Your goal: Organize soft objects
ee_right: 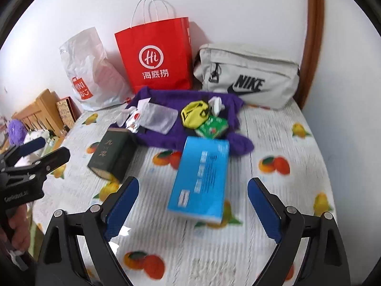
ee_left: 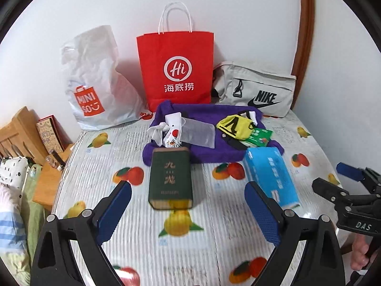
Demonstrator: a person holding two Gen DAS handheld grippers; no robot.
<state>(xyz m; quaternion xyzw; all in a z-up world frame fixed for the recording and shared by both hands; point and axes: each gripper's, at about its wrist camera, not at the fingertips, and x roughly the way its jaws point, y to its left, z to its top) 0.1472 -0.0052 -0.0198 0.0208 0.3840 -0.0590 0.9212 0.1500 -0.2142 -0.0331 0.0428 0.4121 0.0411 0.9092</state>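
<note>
While both grippers are held spread and empty, the blue tissue pack is seen at twelve o'clock from the right gripper, lengthwise between its jaws; the left gripper faces a green box.

Hidden and blurred around the purple cloth

The green pack lies half under the yellow garment on that cloth; print on the blue box just before it is too blurred to read.
</note>
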